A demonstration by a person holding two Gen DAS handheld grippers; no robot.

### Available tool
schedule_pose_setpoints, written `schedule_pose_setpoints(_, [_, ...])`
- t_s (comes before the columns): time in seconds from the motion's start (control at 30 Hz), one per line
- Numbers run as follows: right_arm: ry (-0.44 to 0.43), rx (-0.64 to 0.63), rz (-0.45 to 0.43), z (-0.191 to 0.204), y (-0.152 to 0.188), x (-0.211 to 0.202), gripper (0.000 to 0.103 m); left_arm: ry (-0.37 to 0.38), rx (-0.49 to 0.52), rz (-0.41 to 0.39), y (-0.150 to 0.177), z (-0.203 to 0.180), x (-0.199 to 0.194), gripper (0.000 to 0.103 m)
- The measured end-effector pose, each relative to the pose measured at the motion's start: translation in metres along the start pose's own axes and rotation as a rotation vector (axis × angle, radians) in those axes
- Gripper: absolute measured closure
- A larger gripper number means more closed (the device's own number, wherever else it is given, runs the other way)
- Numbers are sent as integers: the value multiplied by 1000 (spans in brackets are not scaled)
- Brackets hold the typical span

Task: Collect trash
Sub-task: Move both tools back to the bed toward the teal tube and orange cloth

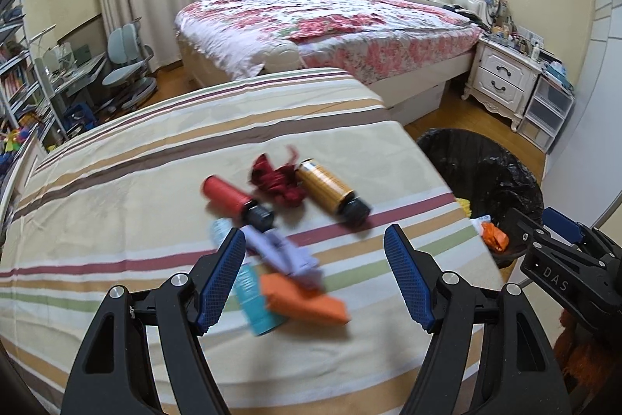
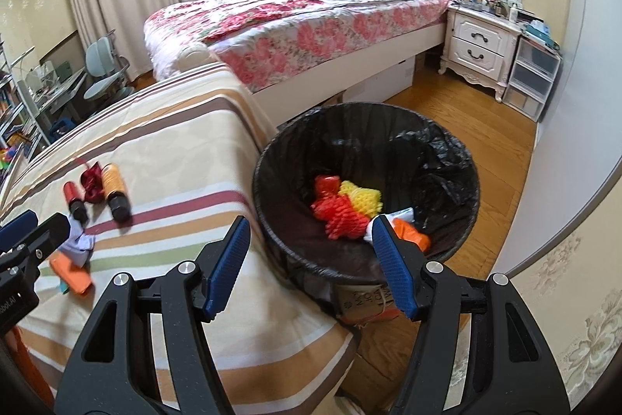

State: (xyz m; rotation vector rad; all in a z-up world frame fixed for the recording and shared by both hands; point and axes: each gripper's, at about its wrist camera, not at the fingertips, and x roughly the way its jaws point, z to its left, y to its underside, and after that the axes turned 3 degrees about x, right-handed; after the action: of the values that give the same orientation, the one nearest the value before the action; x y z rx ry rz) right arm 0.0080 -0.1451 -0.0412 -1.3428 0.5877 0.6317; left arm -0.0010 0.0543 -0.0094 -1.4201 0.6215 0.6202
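On the striped tablecloth [image 1: 116,181] lie a red bottle [image 1: 229,199], a dark red crumpled wrapper [image 1: 278,183], an orange-gold bottle [image 1: 328,191], a lilac crumpled paper [image 1: 283,251], a teal bottle [image 1: 252,302] and an orange packet [image 1: 307,302]. My left gripper [image 1: 315,271] is open and empty just above the lilac paper and orange packet. My right gripper [image 2: 309,259] is open and empty over the near rim of the black-lined trash bin [image 2: 272,158], which holds red and yellow foam nets [image 2: 342,209] and an orange wrapper [image 2: 412,234].
The bin [image 1: 482,162] stands on the wood floor right of the table. A bed with floral cover [image 2: 291,18], a white nightstand [image 2: 478,45] and plastic drawers [image 2: 532,76] are behind. A desk and chair [image 1: 124,65] are at far left.
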Motion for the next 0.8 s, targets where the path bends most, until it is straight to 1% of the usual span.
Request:
schedule_pose_setpoints(0.1, [-14, -28, 5, 13, 6, -3, 40, -30, -19, 5, 10, 18, -5, 31])
schedule_pose_setpoints(0.23, [-35, -51, 9, 26, 12, -7, 39, -73, -58, 32, 26, 42, -4, 31])
schedule_pose_setpoints(0.37, [-46, -75, 15, 39, 18, -7, 39, -98, -97, 58, 36, 60, 0, 31])
schedule_pose_setpoints(0.53, [-52, -88, 26, 47, 22, -6, 39, -103, -102, 77, 42, 65, 6, 31])
schedule_pose_setpoints(0.8, [-50, -88, 41, 50, 21, 0, 39, -101, -116, 98, 35, 67, 22, 31])
